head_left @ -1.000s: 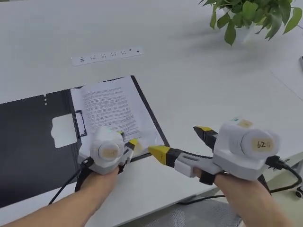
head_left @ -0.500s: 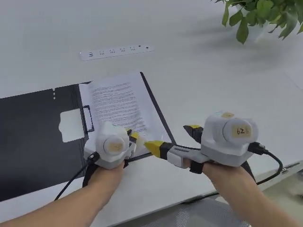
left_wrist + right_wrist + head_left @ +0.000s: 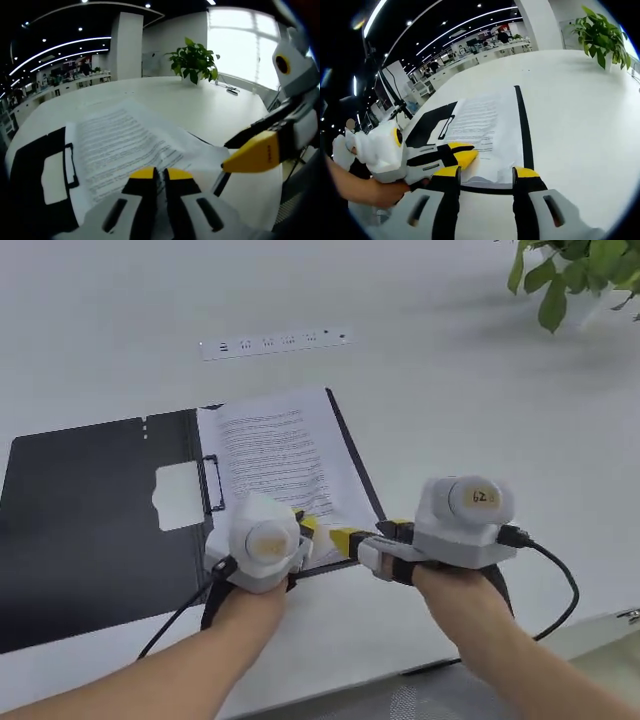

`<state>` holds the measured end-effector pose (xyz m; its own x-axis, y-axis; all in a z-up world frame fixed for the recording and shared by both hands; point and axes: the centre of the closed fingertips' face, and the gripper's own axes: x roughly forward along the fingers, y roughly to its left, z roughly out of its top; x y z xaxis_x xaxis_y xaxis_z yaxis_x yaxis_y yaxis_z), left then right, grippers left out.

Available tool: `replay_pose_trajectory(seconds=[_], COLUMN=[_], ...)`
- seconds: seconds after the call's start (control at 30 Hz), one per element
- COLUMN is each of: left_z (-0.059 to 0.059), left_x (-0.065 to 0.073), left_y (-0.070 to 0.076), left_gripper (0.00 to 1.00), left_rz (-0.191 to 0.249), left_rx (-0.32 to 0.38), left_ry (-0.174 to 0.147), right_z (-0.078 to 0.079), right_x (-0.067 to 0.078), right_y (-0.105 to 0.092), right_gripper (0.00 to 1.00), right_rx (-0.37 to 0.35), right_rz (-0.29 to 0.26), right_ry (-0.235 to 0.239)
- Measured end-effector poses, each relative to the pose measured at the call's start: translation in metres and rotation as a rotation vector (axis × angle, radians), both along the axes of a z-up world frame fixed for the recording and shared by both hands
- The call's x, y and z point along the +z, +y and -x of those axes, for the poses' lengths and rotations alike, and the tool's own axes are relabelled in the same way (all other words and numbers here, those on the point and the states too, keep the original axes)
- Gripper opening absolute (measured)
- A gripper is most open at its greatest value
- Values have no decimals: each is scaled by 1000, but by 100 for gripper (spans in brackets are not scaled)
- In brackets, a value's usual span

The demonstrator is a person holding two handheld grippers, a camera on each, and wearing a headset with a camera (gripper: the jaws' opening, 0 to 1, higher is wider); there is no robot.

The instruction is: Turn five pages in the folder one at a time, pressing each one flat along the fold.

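Observation:
The folder (image 3: 90,500) lies open on the white table, black cover to the left and a printed page (image 3: 285,455) on the right under a clip (image 3: 185,495). My left gripper (image 3: 305,525) is shut, its yellow tips resting on the page's lower part (image 3: 125,145); whether they pinch paper I cannot tell. My right gripper (image 3: 372,533) is open just to its right. Its jaws straddle the page's lower right corner (image 3: 495,172) and the folder's black bottom edge. The left gripper (image 3: 462,152) shows there on the page; the right gripper's yellow fingertip (image 3: 255,152) shows in the left gripper view.
A white power strip (image 3: 275,342) lies on the table beyond the folder. A potted green plant (image 3: 580,275) stands at the far right. A cable (image 3: 555,570) trails from the right gripper near the table's front edge.
The right gripper has moved left, up to the page's lower right corner and close to the left gripper. The left gripper has stayed at the page's bottom. The head camera has shifted.

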<state>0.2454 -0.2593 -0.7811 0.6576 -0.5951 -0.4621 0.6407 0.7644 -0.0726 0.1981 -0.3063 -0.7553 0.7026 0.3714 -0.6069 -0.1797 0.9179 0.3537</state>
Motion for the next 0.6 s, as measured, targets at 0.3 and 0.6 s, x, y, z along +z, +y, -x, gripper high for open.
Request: replay_pose_trajectory(seconds=[0.3, 0.6], left_z=[-1, -1], left_x=[0, 1], left_y=[0, -1], left_gripper=[5, 5], left_rz=[0, 2], left_rx=[0, 2], left_ry=[0, 1], right_z=[-5, -7], right_x=[-13, -18], right_y=[-8, -15], right_gripper=[24, 9], right_rx=[-78, -105], right_rz=[-57, -51], right_ry=[54, 68])
